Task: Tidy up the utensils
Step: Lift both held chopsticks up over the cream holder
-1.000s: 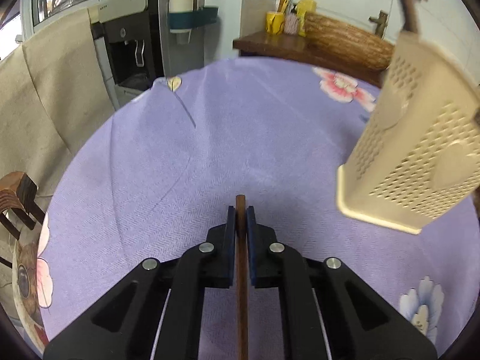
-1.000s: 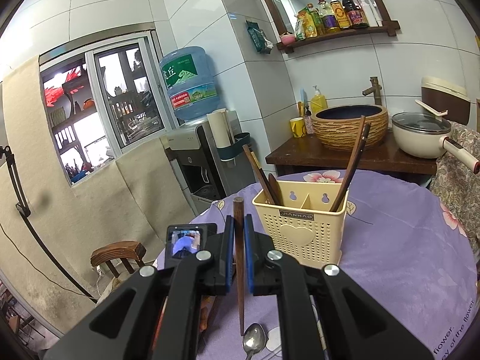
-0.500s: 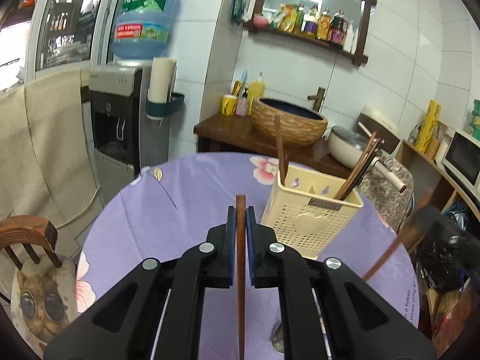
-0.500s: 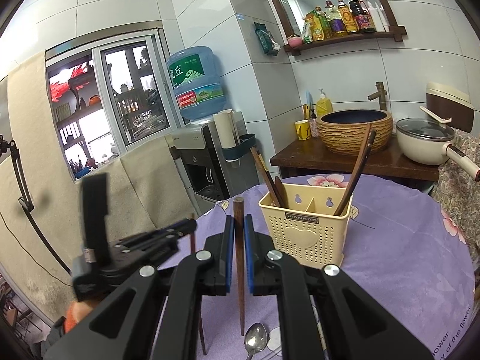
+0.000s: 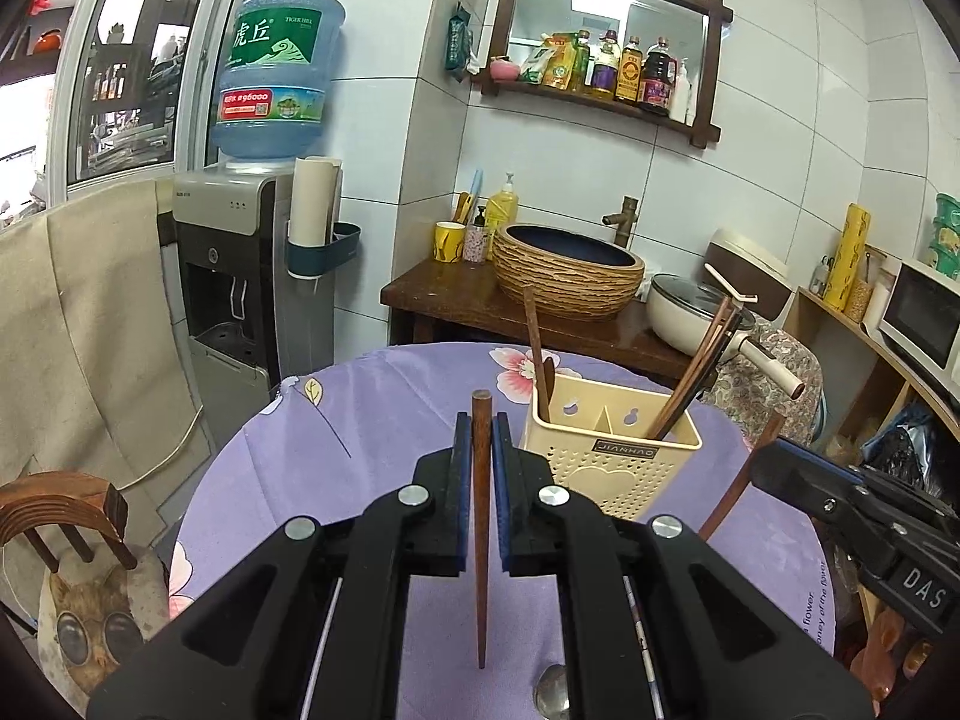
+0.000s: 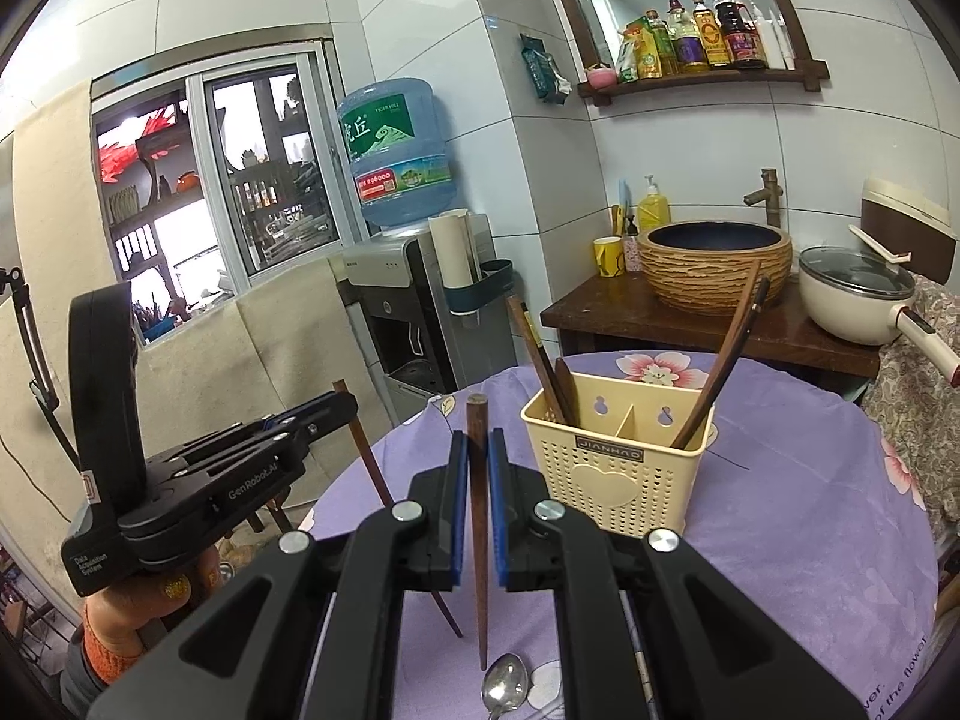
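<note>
My left gripper (image 5: 480,438) is shut on a brown wooden chopstick (image 5: 480,540) that stands upright, tip down, above the purple tablecloth. My right gripper (image 6: 478,456) is shut on a second wooden chopstick (image 6: 478,552), also upright. Each gripper shows in the other's view: the right one (image 5: 774,456) at the right, the left one (image 6: 342,405) at the left. A cream perforated utensil holder (image 5: 609,456) stands on the table beyond both grippers; it also shows in the right wrist view (image 6: 624,456). It holds several wooden utensils. A metal spoon (image 6: 507,687) lies on the cloth below the right gripper.
The round table (image 5: 372,420) has a purple flowered cloth. Behind it stand a dark wooden counter (image 5: 456,294) with a woven basin, a white pot (image 5: 690,312) and a water dispenser (image 5: 252,276). A wooden chair (image 5: 66,510) is at the left.
The left gripper has lifted and tilted up from looking down at the cloth, and now faces the holder. The left gripper has come into the right wrist view. The right gripper has barely moved.
</note>
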